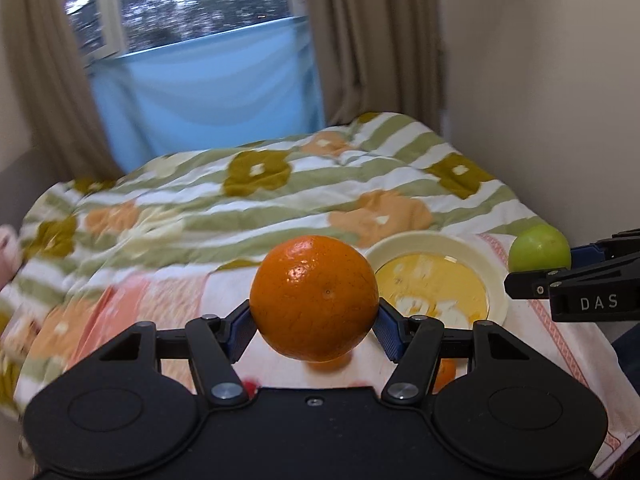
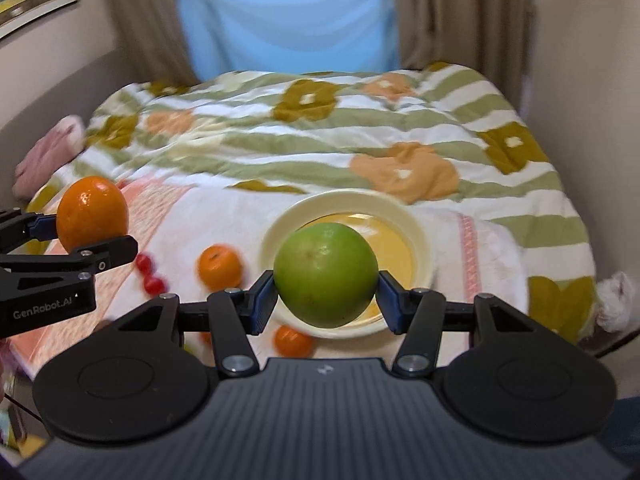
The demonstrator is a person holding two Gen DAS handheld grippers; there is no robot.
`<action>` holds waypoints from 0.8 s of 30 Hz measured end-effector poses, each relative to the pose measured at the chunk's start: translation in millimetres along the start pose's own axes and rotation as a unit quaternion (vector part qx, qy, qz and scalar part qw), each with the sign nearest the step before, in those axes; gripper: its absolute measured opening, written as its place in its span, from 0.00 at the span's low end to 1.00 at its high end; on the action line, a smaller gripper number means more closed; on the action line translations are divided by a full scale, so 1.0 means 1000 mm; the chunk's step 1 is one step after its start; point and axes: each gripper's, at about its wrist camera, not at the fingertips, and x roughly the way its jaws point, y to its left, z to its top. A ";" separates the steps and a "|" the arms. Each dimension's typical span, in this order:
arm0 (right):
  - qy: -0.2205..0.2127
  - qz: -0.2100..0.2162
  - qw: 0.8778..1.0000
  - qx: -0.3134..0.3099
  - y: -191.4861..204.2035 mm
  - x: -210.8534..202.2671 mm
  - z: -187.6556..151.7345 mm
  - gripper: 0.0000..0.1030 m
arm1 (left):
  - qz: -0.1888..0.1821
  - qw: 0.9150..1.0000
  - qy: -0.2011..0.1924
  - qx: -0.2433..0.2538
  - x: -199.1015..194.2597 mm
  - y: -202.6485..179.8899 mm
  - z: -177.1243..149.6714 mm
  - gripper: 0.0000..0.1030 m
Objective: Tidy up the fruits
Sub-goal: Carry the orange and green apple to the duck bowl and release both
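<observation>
My left gripper point(image 1: 314, 316) is shut on a large orange point(image 1: 314, 298) and holds it above the cloth, left of the cream bowl point(image 1: 498, 280). It also shows at the left of the right wrist view point(image 2: 86, 236), with the orange point(image 2: 92, 212) in it. My right gripper point(image 2: 326, 294) is shut on a green apple point(image 2: 326, 274), held over the near side of the cream bowl point(image 2: 420, 236) with a yellow inside. In the left wrist view the apple point(image 1: 540, 248) shows at the right. Two small oranges point(image 2: 220, 266) point(image 2: 292, 340) and red cherries point(image 2: 150, 276) lie on the cloth.
A white and pink cloth point(image 2: 224, 216) lies on a bed with a flowered green-striped quilt point(image 2: 320, 140). Walls stand close on the right point(image 1: 560, 100) and left. Beige curtains and a window with blue fabric point(image 2: 288, 12) are behind the bed.
</observation>
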 end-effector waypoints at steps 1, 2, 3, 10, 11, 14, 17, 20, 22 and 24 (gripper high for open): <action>-0.001 -0.007 1.000 0.007 -0.005 0.003 0.006 0.66 | -0.008 1.000 0.000 0.006 0.008 -0.001 0.005 0.64; -0.002 -0.012 1.000 0.012 -0.009 0.007 0.012 0.66 | -0.015 1.000 0.001 0.014 0.017 -0.002 0.011 0.64; -0.003 -0.019 1.000 0.016 -0.014 0.011 0.016 0.66 | -0.022 0.999 0.000 0.023 0.027 -0.004 0.015 0.64; 0.003 -0.063 0.997 0.047 -0.039 0.052 0.038 0.66 | -0.079 0.992 0.014 0.094 0.104 -0.028 0.036 0.64; 0.006 -0.067 0.996 0.052 -0.041 0.057 0.038 0.66 | -0.086 0.991 0.018 0.103 0.115 -0.031 0.037 0.64; 0.016 -0.076 0.995 0.068 -0.049 0.074 0.038 0.66 | -0.110 0.987 0.036 0.114 0.149 -0.040 0.037 0.64; 0.025 -0.085 0.993 0.081 -0.054 0.087 0.034 0.66 | -0.122 0.983 0.055 0.124 0.177 -0.049 0.036 0.64; 0.032 -0.093 0.991 0.093 -0.057 0.099 0.030 0.66 | -0.129 0.980 0.061 0.141 0.196 -0.057 0.033 0.64; 0.035 -0.095 0.990 0.098 -0.058 0.105 0.027 0.66 | -0.135 0.978 0.061 0.149 0.203 -0.060 0.030 0.62; 0.039 -0.098 0.989 0.099 -0.058 0.111 0.026 0.66 | -0.144 0.974 0.060 0.161 0.209 -0.066 0.029 0.62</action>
